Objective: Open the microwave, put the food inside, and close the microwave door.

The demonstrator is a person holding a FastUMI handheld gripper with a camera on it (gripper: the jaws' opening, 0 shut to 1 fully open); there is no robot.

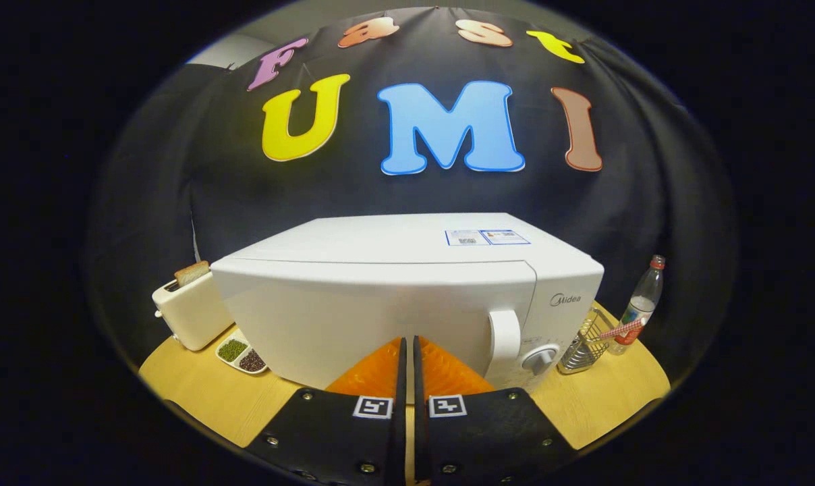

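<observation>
Claw (408,345), lower centre: fingers drawn together with only a thin slit between, holding nothing, tips just before the door of the microwave (380,297). Microwave: centre frame on the counter (191,391), door closed, handle (504,337) and dial (539,360) at its right. Toaster (190,314) and two-part dish (241,354) left; wire rack (586,347) and bottle (640,307) right.

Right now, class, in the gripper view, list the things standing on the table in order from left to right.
Toaster with a slice of bread → two-part dish of green and dark grains → microwave, door closed, the gripper shut before it → wire rack → bottle.
</observation>
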